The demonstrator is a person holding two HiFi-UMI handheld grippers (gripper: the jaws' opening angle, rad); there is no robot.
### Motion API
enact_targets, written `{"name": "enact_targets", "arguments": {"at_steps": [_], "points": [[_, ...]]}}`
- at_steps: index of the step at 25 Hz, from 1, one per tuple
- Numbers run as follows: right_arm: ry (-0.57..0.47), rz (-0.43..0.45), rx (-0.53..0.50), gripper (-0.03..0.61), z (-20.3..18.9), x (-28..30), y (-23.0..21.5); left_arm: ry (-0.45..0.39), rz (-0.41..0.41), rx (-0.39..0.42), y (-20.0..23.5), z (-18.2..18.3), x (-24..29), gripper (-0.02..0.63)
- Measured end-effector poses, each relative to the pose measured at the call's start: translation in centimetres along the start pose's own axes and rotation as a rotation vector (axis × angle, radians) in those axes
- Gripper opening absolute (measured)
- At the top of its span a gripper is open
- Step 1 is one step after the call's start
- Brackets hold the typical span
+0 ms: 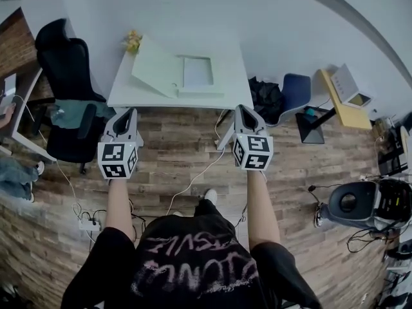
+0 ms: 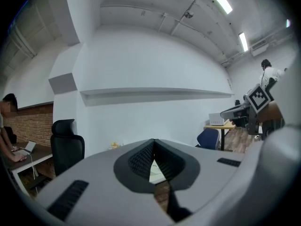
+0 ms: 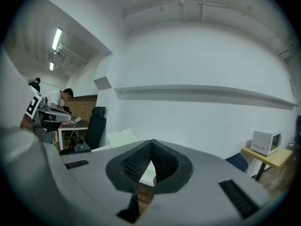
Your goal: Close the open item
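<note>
Approach step, no contact yet.

- Left hand-held gripper [image 1: 129, 113]: hovering short of the desk [image 1: 225, 50], pointing about level. Jaws are meeting at the tips and carrying nothing.
- Right hand-held gripper [image 1: 243, 111]: hovering level with the left one, well apart from it. Jaws are likewise pressed together and empty.
- Box [image 1: 197, 73]: lying open on the desk, ahead of both hand-held grippers and between their lines of aim. It is beyond the reach of either one.
- Lid [image 1: 156, 69]: standing tilted up on the side of the box nearer the left hand-held gripper, with its hinge edge along the box.
- Yellow toy [image 1: 132, 41]: sitting at the far desk corner, beyond the left hand-held gripper and clear of the lid's swing, as far as I can judge.
- Black chair [image 1: 67, 76]: standing off to the outside of the left hand-held gripper.

Judgement: closing is not begun. The next move is calling for both to advance over the desk edge. The left one looks better placed to get behind the raised lid and tip it toward the right one. Shut jaws should serve for pushing. The right one may need to steady the box so it is not sliding.
</note>
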State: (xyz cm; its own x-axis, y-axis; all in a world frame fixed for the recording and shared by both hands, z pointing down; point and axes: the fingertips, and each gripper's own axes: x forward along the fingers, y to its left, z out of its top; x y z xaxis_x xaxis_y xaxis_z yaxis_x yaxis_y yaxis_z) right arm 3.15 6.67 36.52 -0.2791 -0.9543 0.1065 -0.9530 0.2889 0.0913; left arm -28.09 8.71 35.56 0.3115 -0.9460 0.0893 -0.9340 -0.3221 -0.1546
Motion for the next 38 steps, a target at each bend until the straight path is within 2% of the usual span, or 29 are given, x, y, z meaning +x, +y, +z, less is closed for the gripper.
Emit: {"name": "enact_targets", "arguments": {"at_steps": [10,22,31,38], "points": [[0.002,0.002,0.001,0.009,-0.7,4.2,-1.8,0.017,-0.001,0.008,0.8,-0.8,4.5,0.002],[0.035,0.035,0.028,0.009,-2.6,12.8,-6.5,0.082,0.03,0.003,1.3,-2.5,12.9,0.002],[0.059,0.087,0.04,0.009,-4.1,19.9,-11.1,0.126,0.079,-0.008,0.9,-3.1,19.8,0.002],[0.068,0.154,0.042,0.009,-4.0,25.6,-14.1,0.158,0.156,-0.028,1.2,-3.0,24.1,0.002]]}}
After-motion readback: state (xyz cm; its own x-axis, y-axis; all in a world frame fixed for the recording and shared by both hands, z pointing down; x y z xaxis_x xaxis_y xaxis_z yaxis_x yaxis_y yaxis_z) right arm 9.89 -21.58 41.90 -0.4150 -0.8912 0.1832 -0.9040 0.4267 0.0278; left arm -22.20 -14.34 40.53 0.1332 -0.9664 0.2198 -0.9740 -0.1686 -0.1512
